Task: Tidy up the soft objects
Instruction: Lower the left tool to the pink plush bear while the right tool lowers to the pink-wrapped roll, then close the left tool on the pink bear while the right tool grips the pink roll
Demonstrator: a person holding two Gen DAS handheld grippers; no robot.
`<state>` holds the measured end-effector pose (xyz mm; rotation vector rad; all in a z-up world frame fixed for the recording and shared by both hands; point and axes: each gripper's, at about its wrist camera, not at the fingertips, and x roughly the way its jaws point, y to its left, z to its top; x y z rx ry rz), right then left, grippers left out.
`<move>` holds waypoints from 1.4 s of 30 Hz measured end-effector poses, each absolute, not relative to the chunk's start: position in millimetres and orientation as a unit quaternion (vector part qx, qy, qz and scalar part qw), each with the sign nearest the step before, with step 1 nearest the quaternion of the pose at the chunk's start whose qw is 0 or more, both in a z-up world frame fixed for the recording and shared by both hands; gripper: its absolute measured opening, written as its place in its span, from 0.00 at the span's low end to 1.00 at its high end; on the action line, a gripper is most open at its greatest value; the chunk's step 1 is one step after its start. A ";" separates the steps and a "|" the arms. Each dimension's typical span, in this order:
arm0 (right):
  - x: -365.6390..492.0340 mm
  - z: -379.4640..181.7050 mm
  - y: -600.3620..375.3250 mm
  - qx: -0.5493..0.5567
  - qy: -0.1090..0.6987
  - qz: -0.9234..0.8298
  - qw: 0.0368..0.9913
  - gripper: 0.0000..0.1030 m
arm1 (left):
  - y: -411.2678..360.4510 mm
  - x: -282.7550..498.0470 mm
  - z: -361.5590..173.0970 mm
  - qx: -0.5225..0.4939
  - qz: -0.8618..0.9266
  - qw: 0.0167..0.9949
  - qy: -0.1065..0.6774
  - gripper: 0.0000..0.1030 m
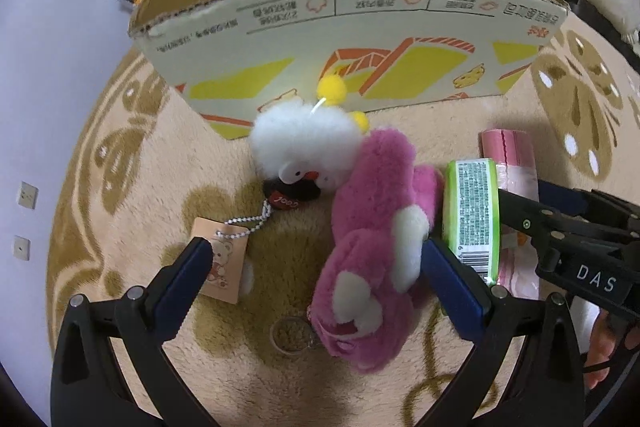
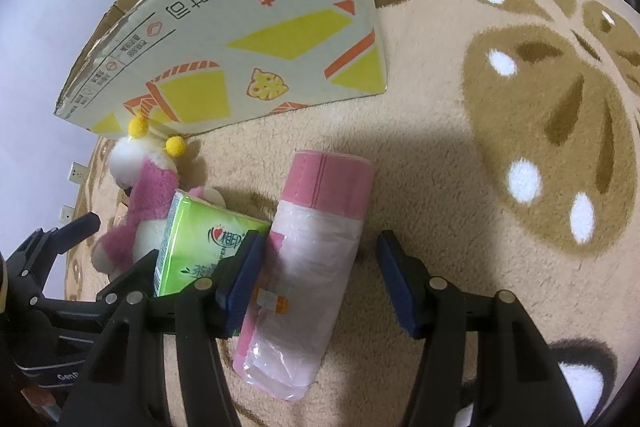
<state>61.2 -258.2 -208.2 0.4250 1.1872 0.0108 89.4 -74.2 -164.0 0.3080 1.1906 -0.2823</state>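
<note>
Beige patterned rug [image 2: 440, 131] carries cardboard box [image 1: 340, 39], pink plush [image 1: 372, 227], white plush [image 1: 304, 143], tissue pack [image 1: 474, 215], pink roll [image 2: 316, 259].

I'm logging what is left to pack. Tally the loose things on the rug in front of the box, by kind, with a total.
Plush toys: 2, the pink plush and the white plush.
Tissue packs: 1, the green tissue pack.
Bag rolls: 1, the pink bag roll.
Total: 4, all on the rug outside the cardboard box.
</note>
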 end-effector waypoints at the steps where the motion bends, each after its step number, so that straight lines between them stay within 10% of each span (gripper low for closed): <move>1: 61.7 -208.8 -257.9 0.199 0.555 0.005 0.808 0.62 | -72.5 90.7 -165.1 0.138 -0.134 0.806 0.560 1.00; 37: 70.1 -220.6 -231.5 0.173 0.571 -0.021 0.802 0.63 | -86.6 97.8 -193.0 0.137 -0.159 0.783 0.585 0.76; 42: 71.4 -216.7 -214.7 0.157 0.584 -0.045 0.795 0.50 | -92.0 94.7 -187.0 0.150 -0.162 0.784 0.580 0.65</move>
